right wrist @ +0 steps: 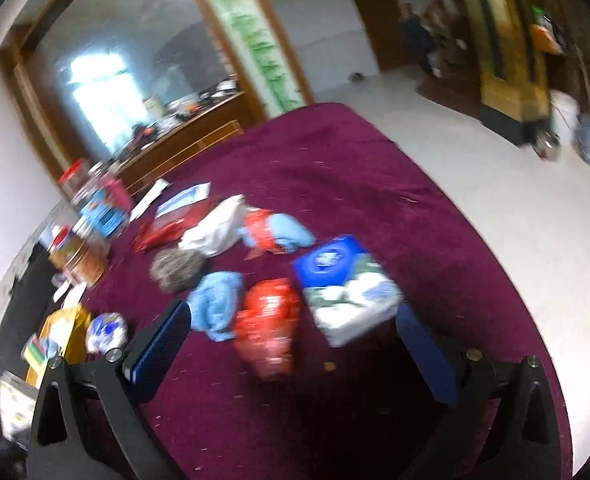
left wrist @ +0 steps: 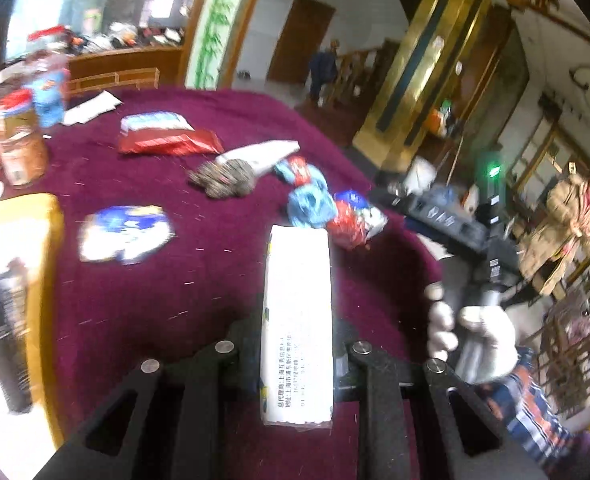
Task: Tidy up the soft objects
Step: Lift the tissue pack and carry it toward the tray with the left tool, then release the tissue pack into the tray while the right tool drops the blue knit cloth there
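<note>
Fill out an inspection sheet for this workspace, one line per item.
Surface: maroon cloth covers the table.
Job's things: white tissue pack in the left gripper; blue cloths, red bag, blue-topped tissue pack lie loose.
Clutter: jars, red packet, grey scourer.
Grippers: left gripper shut on the tissue pack; right gripper open, empty.
Cables: nothing seen.
Surroundings: people nearby, wooden cabinet behind.
</note>
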Demonstrator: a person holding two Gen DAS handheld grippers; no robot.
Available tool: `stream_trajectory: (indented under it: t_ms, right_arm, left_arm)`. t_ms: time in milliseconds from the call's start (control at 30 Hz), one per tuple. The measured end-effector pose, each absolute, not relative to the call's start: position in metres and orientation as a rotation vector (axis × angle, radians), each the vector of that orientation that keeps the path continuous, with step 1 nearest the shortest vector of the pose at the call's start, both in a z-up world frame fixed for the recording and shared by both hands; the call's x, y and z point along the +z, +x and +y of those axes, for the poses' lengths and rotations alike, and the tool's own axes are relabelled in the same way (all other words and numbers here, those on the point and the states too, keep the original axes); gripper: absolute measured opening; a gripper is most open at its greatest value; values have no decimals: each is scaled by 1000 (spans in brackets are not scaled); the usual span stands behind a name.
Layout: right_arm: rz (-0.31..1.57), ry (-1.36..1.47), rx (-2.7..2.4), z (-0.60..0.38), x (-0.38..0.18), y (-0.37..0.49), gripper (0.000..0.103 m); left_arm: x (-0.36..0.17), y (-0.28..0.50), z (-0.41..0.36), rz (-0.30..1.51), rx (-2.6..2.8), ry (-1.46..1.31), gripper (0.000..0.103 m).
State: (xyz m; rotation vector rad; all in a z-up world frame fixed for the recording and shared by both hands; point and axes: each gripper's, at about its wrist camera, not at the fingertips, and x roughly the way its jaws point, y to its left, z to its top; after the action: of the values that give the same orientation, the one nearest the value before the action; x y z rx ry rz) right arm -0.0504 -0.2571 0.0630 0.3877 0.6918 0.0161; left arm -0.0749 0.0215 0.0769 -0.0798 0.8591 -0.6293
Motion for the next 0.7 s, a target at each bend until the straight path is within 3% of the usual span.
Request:
stream_trajectory:
  t_ms: [200, 300, 367, 433, 700]
  right_arm:
    - [754, 157, 39, -203, 77, -18, 101]
    - [822, 4, 33, -177, 69, 6, 89]
    - [894, -43, 41, -167, 56, 22, 59]
    - [952, -71, 35, -160, 45, 32, 35]
    - [918, -48, 46, -148, 78, 15, 31]
  left_arm:
    - [108, -116, 102, 772, -524, -145, 22]
    - [109, -124, 151, 762, -419, -196, 23]
    - [104, -128, 184, 767, -341, -237, 23]
    - [97, -134, 215, 777, -270, -276, 23]
    - [59, -143, 293, 869, -69, -375, 23]
